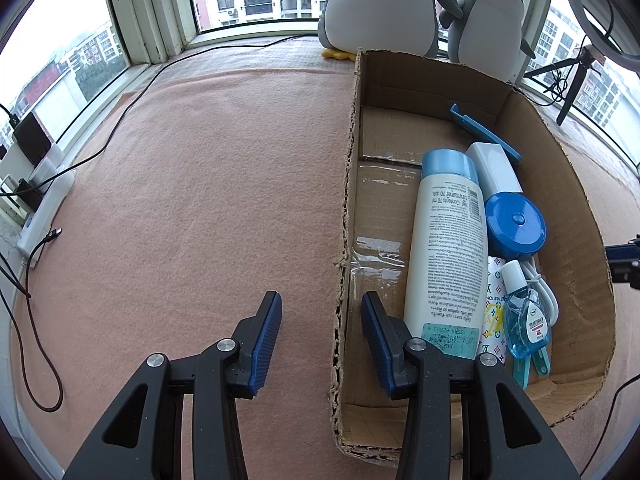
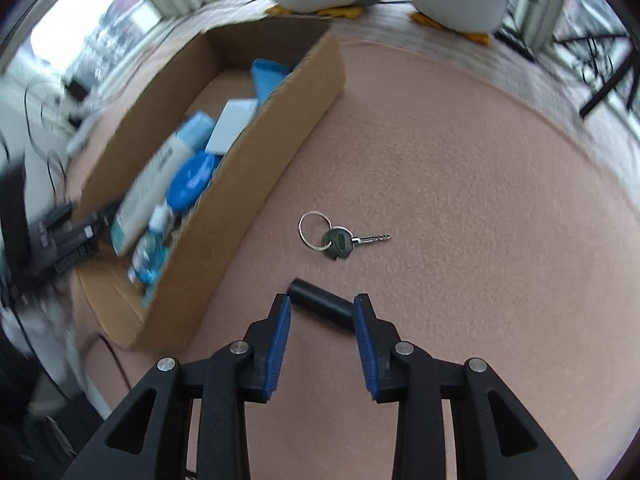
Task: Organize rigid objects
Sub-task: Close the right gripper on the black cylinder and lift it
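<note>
A cardboard box holds a white lotion bottle, a round blue case, a white block, a blue clip and a small blue sanitizer bottle. My left gripper is open and straddles the box's left wall. In the right wrist view the box lies to the left. A key on a ring rests on the pink cloth. A black cylinder lies just beyond my open right gripper, its ends near both fingertips.
Two plush penguins stand behind the box by the window. Cables and a power strip run along the left edge. A black tripod stands at the far right. Pink cloth covers the surface.
</note>
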A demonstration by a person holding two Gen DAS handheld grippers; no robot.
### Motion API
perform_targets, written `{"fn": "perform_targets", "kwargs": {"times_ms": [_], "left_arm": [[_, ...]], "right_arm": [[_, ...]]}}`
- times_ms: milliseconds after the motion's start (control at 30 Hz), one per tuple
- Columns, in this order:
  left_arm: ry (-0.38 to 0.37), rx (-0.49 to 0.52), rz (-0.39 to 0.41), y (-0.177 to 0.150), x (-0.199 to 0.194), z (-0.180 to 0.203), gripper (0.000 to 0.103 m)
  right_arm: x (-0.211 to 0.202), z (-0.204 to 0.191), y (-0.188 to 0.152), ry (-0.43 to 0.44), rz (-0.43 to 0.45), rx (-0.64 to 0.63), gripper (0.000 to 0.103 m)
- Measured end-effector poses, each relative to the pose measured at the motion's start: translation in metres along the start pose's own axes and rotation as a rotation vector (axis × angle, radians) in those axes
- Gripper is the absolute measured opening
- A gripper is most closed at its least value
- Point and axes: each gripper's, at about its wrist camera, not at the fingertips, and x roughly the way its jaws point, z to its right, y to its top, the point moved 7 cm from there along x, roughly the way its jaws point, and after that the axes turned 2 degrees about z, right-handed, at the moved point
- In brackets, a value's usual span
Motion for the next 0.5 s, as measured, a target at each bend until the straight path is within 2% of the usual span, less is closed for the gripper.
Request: {"fn": "perform_targets", "kwargs": {"times_ms": [267, 500], "left_arm": [[0.001, -0.002, -0.001, 0.0, 0.0, 0.0, 0.046], [-0.001, -0.007, 0.0, 0.0, 0.001, 0.0, 0.046]], "right_arm": [[0.014, -0.021, 0.001, -0.106, -0.046, -0.215, 0.03], [0.026, -0.022, -0.001, -0.113, -0.085, -0.233, 0.03]]}}
